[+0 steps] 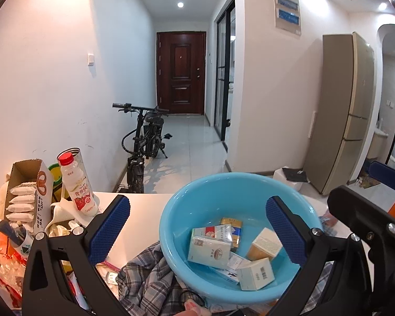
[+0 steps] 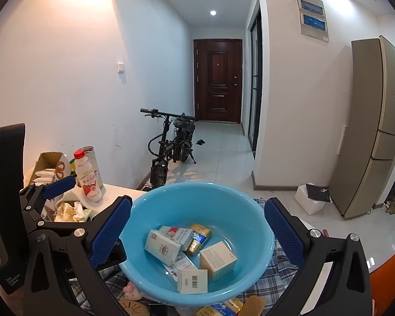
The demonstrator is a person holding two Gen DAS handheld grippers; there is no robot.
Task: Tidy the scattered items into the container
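Note:
A light blue plastic basin sits on a plaid cloth on the table and holds several small boxes. My left gripper is open and empty, its blue pads on either side of the basin's near left part. My right gripper is open and empty, its pads straddling the basin. Below the basin's near edge lie a blue and gold box, a tan item and a small pink toy.
A red-capped milk bottle, an open carton of white packets and crumpled wrappers crowd the table's left. The plaid cloth lies under the basin. A folding bike and a fridge stand beyond.

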